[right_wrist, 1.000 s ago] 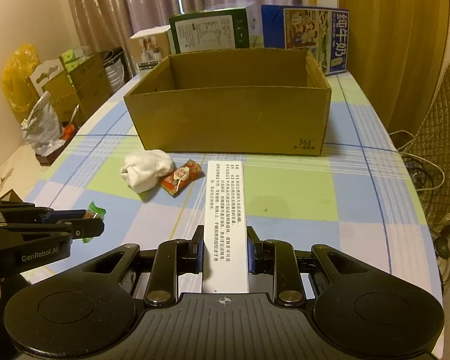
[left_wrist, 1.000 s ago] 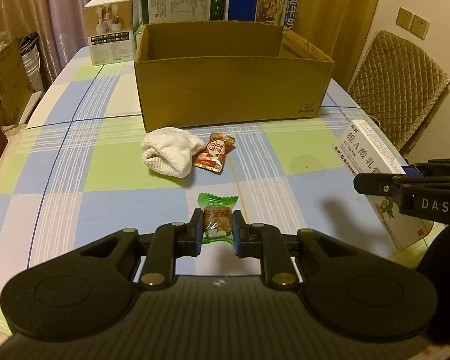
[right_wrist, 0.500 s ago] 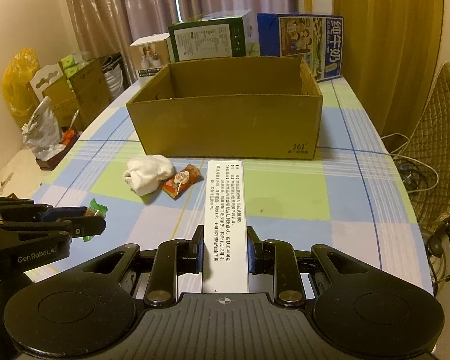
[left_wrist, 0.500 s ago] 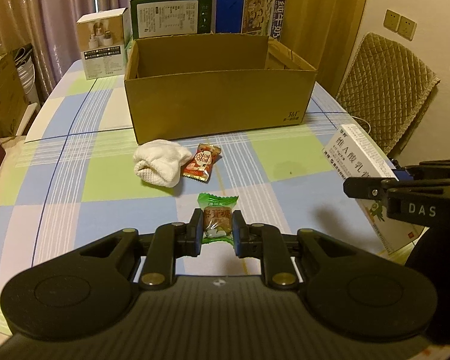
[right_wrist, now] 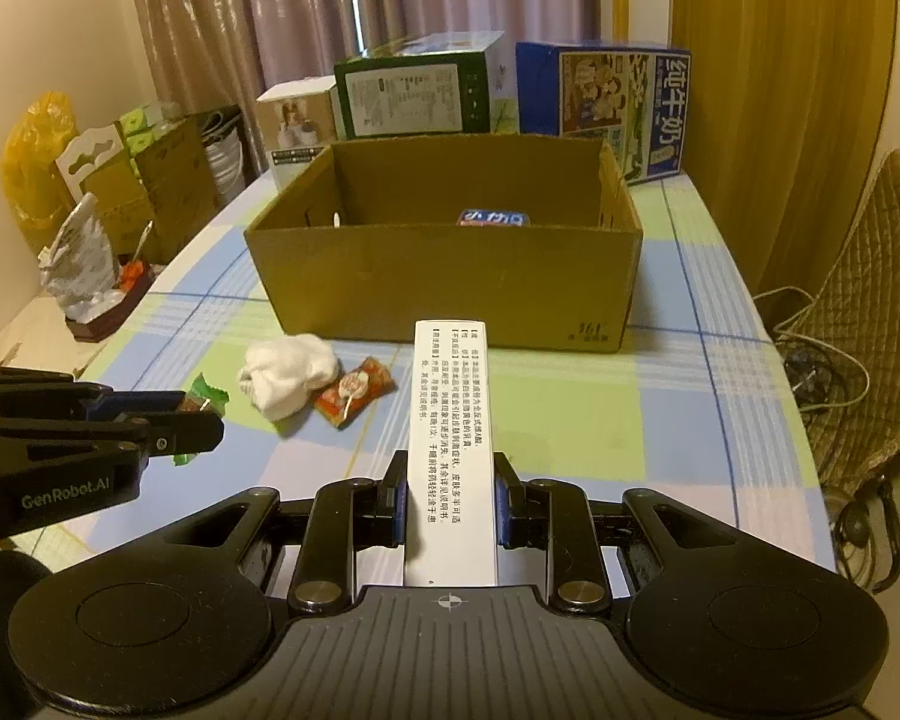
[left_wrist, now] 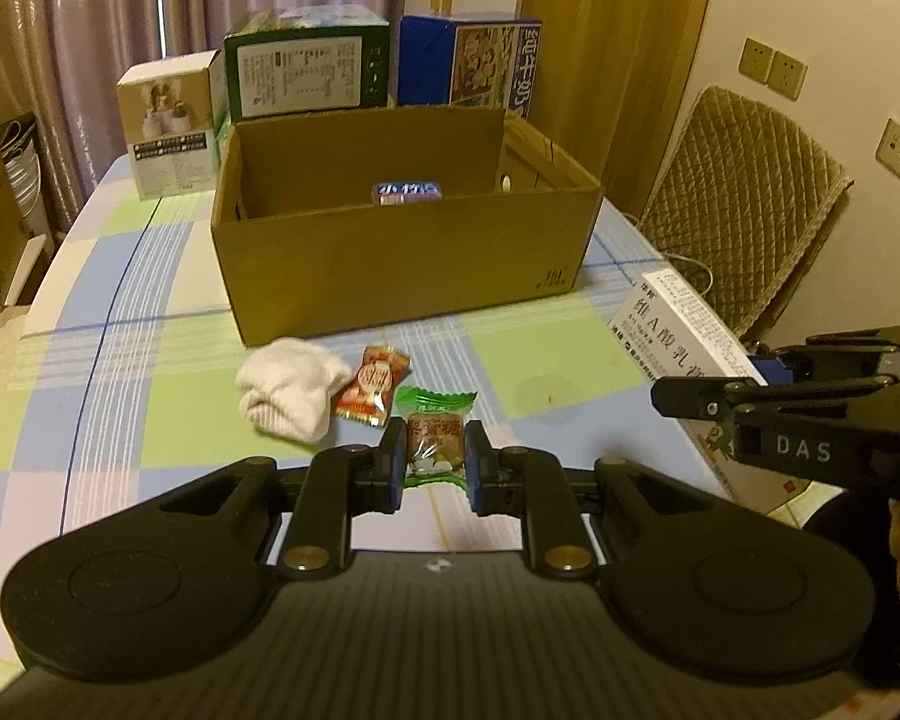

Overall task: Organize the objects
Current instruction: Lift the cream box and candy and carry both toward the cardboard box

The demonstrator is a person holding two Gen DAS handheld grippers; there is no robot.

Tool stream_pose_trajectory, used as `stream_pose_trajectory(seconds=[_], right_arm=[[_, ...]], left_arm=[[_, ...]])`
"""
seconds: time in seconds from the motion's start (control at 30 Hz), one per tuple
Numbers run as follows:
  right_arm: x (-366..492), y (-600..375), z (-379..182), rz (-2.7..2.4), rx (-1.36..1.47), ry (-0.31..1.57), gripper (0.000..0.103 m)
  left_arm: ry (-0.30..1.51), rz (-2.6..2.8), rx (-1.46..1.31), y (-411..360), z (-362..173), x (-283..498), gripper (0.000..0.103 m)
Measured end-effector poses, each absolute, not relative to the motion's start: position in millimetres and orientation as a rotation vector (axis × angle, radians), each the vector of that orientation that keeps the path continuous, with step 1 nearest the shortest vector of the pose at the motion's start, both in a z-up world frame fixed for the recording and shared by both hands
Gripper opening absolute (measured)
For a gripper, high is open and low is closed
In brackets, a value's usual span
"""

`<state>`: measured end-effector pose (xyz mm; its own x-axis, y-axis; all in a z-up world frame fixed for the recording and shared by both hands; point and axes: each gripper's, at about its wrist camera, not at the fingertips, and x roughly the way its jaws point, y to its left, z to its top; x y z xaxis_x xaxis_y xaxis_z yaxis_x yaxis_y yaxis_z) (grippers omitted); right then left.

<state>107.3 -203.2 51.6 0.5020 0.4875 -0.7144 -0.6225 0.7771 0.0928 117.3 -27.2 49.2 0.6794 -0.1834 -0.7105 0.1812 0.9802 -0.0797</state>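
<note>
My left gripper point(left_wrist: 433, 461) is shut on a green-wrapped candy point(left_wrist: 435, 429), held above the checked tablecloth. My right gripper point(right_wrist: 450, 495) is shut on a long white medicine box point(right_wrist: 450, 420) printed with black text; the same box point(left_wrist: 678, 342) shows at the right in the left wrist view. An open cardboard box point(left_wrist: 402, 258) stands ahead on the table with a small blue-labelled packet point(left_wrist: 407, 192) inside. In front of it lie a rolled white sock point(left_wrist: 288, 393) and a red snack packet point(left_wrist: 371, 384). The left gripper point(right_wrist: 201, 420) also appears at the left in the right wrist view.
Behind the cardboard box stand a white carton point(left_wrist: 171, 123), a green carton point(left_wrist: 306, 69) and a blue milk carton point(left_wrist: 468, 69). A quilted chair point(left_wrist: 744, 204) is at the table's right edge. Boxes and bags point(right_wrist: 90, 192) crowd the floor on the left.
Both grippers have risen with their loads still held, so the views now look down into the cardboard box and the packet inside shows. The sock and red packet have not moved.
</note>
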Motion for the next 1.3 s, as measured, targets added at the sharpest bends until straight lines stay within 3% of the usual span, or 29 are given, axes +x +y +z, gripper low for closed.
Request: stream_pose_trajectory(seconds=[1.3], right_arm=[[226.4, -147.1, 104.6, 0.728, -0.21, 0.744, 0.023]], left_arm=[[0.754, -0.268, 0.102, -14.4, 111.6, 244.5, 0.015]])
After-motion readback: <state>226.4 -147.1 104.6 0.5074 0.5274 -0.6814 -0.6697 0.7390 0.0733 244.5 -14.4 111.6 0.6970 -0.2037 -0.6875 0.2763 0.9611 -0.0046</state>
